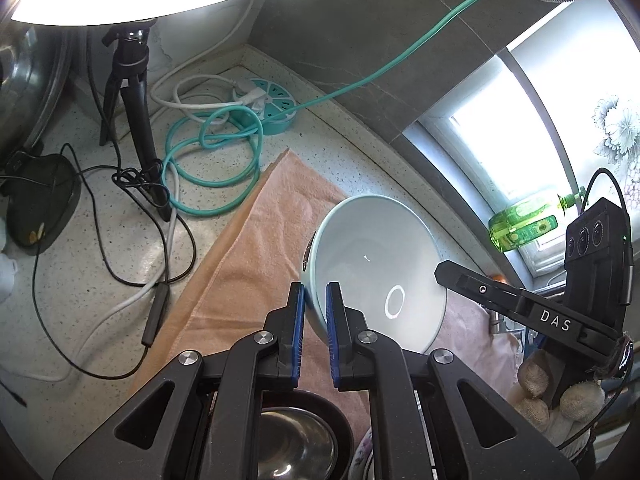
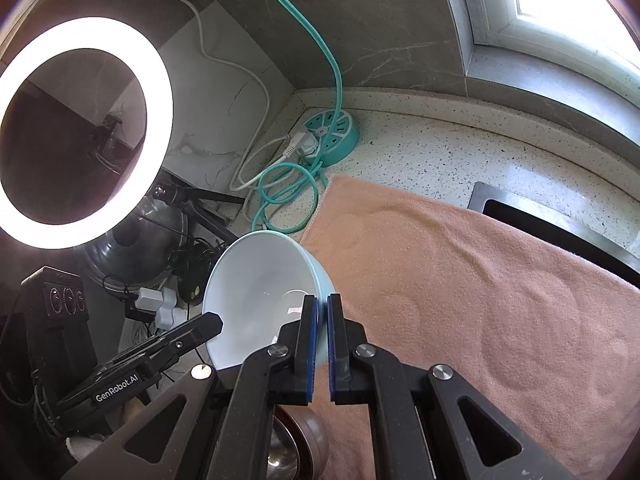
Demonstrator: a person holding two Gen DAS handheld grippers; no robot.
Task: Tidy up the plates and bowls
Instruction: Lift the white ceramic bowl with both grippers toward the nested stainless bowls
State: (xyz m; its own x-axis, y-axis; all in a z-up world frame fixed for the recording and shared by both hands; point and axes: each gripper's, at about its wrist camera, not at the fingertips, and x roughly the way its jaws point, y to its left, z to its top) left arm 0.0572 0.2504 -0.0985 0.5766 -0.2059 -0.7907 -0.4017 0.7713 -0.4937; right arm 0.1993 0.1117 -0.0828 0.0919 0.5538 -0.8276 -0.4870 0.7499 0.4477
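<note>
Item: one pale blue ceramic bowl [image 1: 372, 264], tilted above a peach terry towel [image 1: 256, 256]. My left jaws and right jaws each clamp its rim.

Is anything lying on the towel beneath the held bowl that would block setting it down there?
Nothing visible does. Both the left gripper and the right gripper pinch the pale blue bowl by its rim, and the peach towel beyond it lies bare; a metal bowl sits nearer the camera.
</note>
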